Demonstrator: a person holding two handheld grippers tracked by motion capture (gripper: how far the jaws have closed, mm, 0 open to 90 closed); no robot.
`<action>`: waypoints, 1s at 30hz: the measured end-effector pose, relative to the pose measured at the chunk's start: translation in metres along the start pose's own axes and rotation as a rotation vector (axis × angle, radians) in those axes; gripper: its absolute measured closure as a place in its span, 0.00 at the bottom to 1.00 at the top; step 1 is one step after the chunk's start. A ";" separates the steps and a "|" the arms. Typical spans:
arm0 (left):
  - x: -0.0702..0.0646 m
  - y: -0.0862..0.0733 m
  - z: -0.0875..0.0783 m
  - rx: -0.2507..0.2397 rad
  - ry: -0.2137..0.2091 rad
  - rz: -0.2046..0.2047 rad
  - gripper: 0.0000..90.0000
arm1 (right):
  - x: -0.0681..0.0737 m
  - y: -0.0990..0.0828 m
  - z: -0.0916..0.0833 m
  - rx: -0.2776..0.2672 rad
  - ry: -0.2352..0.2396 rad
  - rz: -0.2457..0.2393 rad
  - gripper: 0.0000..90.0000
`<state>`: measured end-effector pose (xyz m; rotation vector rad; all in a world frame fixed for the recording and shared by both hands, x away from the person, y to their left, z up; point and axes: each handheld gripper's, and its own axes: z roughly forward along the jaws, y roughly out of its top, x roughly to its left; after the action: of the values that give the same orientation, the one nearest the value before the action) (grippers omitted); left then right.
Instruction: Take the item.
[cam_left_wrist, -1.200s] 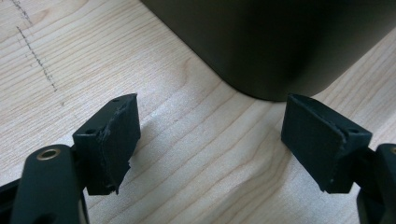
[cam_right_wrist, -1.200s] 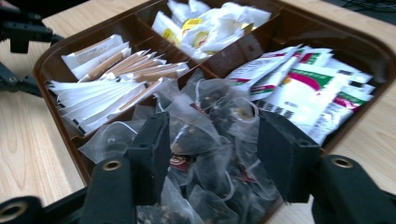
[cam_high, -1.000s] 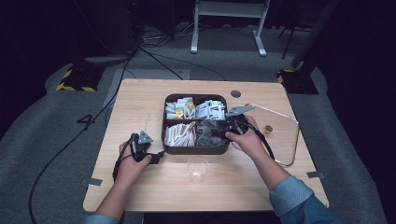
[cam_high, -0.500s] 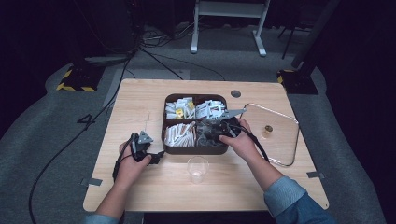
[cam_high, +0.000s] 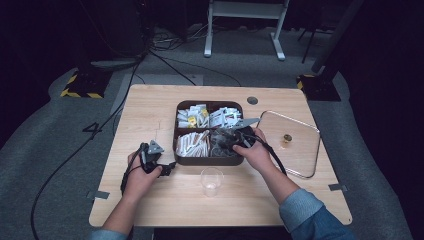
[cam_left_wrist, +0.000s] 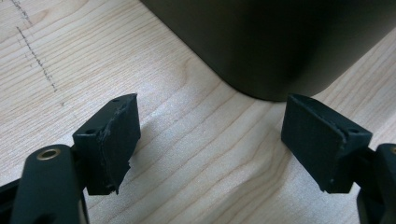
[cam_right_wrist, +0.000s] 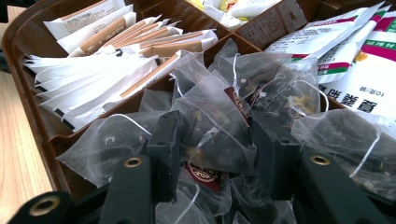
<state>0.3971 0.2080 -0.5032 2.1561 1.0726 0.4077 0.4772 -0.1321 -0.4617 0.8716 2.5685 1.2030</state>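
The right gripper (cam_right_wrist: 212, 154) sits low in the near right compartment of a brown box (cam_high: 200, 159), its two black fingers (cam_right_wrist: 166, 149) having just been closing on a clear mesh tea bag (cam_right_wrist: 210, 121) that bulges between them, pads against its sides. More tea bags (cam_right_wrist: 341, 140) crowd around it in the same compartment. To the left, beyond a divider, lie white and tan paper stick packets (cam_right_wrist: 116, 51); in the far compartments sit printed sachets (cam_right_wrist: 369, 70).

In the high view the right hand (cam_high: 257, 152) reaches over the box's near right corner, a denim sleeve (cam_high: 310, 212) trailing toward the near edge. The left gripper (cam_left_wrist: 210, 140) rests on the wooden counter (cam_high: 150, 110) just left of the box, its fingers (cam_left_wrist: 116, 135) spread wide with nothing between them and the box's dark rounded corner just ahead. A clear plastic cup (cam_high: 211, 181) stands near the box's front side, between the two hands. A clear lid (cam_high: 292, 142) with a small knob lies flat on the counter to the right of the box.
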 end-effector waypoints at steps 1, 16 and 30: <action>0.000 0.000 0.000 0.001 -0.001 -0.001 0.23 | 0.000 0.000 0.000 -0.002 0.001 -0.003 0.66; 0.000 0.000 0.000 0.000 -0.001 -0.001 0.23 | -0.003 0.000 -0.003 -0.016 -0.003 -0.009 0.86; 0.000 0.000 0.000 0.000 0.000 -0.001 0.23 | 0.000 0.000 -0.005 -0.038 -0.020 -0.010 0.93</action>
<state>0.3971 0.2080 -0.5033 2.1556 1.0730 0.4069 0.4758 -0.1353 -0.4582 0.8581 2.5235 1.2297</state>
